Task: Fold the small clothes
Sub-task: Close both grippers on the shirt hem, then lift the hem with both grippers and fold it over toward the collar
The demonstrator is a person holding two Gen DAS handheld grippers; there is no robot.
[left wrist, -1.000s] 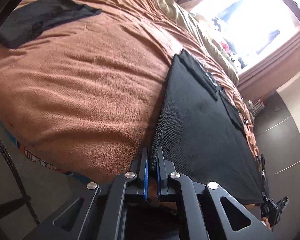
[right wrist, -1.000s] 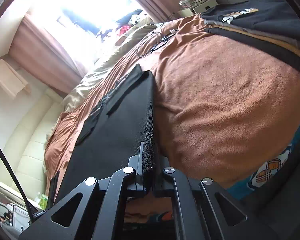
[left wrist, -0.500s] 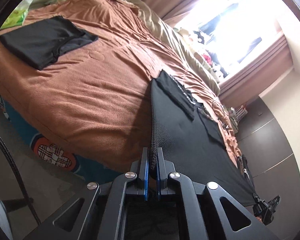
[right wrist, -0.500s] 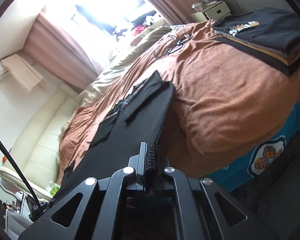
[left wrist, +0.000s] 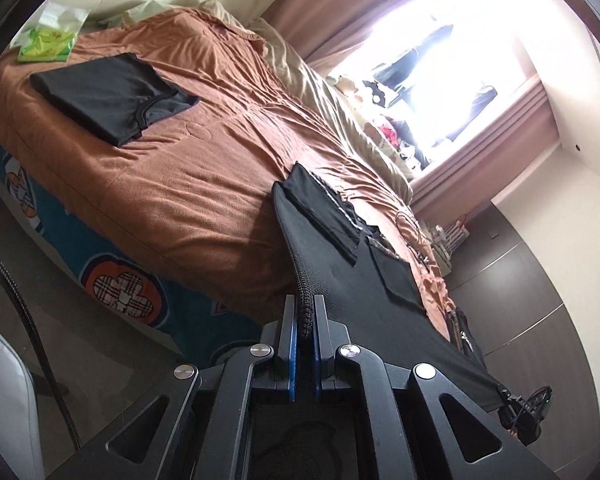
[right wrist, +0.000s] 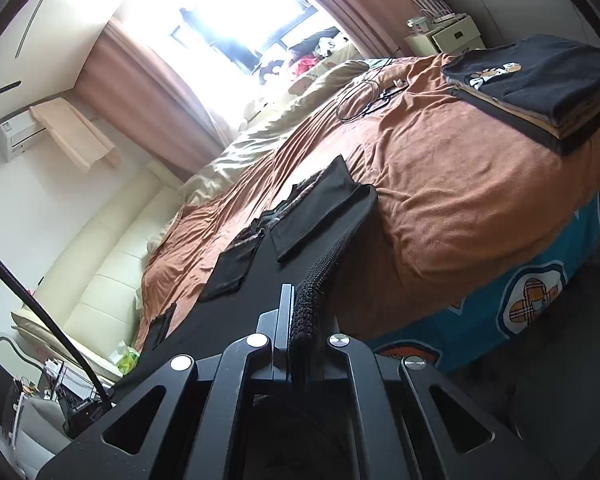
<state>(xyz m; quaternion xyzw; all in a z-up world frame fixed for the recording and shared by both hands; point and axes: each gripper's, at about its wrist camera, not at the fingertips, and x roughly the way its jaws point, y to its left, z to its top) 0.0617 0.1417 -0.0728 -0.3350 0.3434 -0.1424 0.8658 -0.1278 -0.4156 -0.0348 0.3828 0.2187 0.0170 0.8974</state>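
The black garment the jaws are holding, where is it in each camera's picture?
Left wrist: the black garment stretches from bottom centre up and right across the bed.
Right wrist: it runs from bottom centre up to mid-picture, left of the brown blanket.
Shared landmark: the bright window.

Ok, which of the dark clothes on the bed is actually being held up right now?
The black mesh garment, stretched between the left gripper and the right gripper. The folded black shirt and the folded stack lie on the blanket untouched.
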